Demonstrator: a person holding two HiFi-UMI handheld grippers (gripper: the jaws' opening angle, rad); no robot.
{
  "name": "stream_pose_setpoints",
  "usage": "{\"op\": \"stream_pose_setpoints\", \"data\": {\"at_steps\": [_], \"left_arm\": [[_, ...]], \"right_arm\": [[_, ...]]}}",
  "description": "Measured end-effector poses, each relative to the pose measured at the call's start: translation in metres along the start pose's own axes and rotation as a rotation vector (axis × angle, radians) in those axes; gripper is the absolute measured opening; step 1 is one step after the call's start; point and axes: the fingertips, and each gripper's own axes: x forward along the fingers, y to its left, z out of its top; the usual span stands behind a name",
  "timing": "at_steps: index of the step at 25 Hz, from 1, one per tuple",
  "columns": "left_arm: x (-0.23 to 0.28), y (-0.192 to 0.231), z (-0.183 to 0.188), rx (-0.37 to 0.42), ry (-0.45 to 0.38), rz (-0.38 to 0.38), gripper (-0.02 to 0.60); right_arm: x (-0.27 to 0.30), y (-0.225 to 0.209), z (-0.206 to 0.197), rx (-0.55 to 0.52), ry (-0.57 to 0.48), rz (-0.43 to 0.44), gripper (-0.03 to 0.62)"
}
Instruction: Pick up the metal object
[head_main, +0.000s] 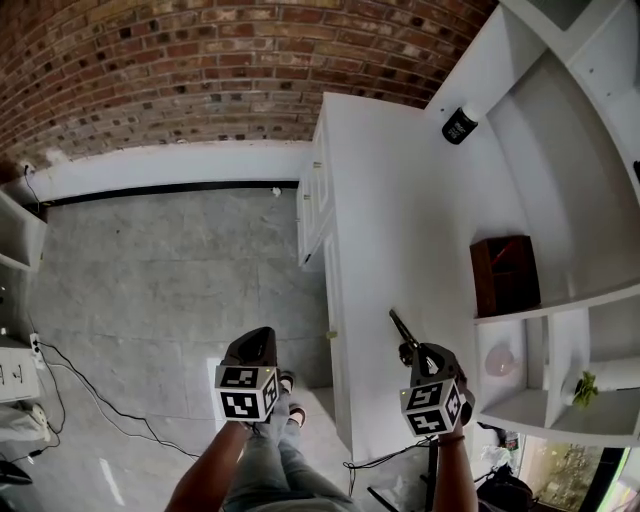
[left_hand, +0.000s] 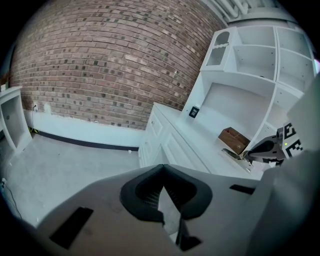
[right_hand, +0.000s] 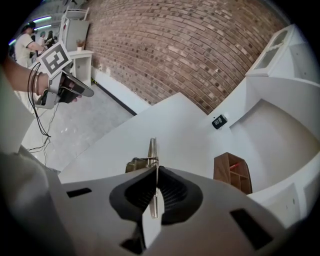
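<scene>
The metal object (right_hand: 152, 150) is a thin flat silver bar with a brass-coloured piece at its side. It sticks out forward from my right gripper (right_hand: 154, 171), which is shut on it just above the white counter (head_main: 390, 220). From the head view the metal object (head_main: 402, 328) points away from me out of the right gripper (head_main: 414, 350). My left gripper (head_main: 258, 342) hangs over the grey floor to the left of the counter, jaws closed together with nothing between them (left_hand: 162, 169).
A small brown wooden box (head_main: 505, 273) stands on the counter to the right, against the white shelving. A small black item (head_main: 460, 125) sits at the counter's far end. A cable (head_main: 90, 395) trails across the floor at the left. Behind runs a brick wall (head_main: 200, 70).
</scene>
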Motion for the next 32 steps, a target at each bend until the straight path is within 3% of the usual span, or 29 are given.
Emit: {"op": "stream_pose_setpoints", "data": {"at_steps": [9,16,24,32], "left_arm": [[-0.001,-0.044,0.027,0.058,-0.028,-0.069,0.005],[-0.015,-0.107,0.057,0.151,-0.078,-0.159,0.005],[-0.036,-0.183,0.113,0.259,-0.182,-0.268,0.005],[-0.065,-0.278,0.177,0.280,-0.296,-0.440,0.005]], "right_arm": [[-0.042,-0.027,-0.012,0.184,-0.044,-0.024,0.008],[-0.098,-0.062,-0.030,0.362,-0.137,-0.120,0.008],[-0.178,-0.112,-0.050,0.608,-0.357,-0.281,0.008],[-0.273,-0.159,-0.060,0.840,-0.643,-0.516,0.008]]}}
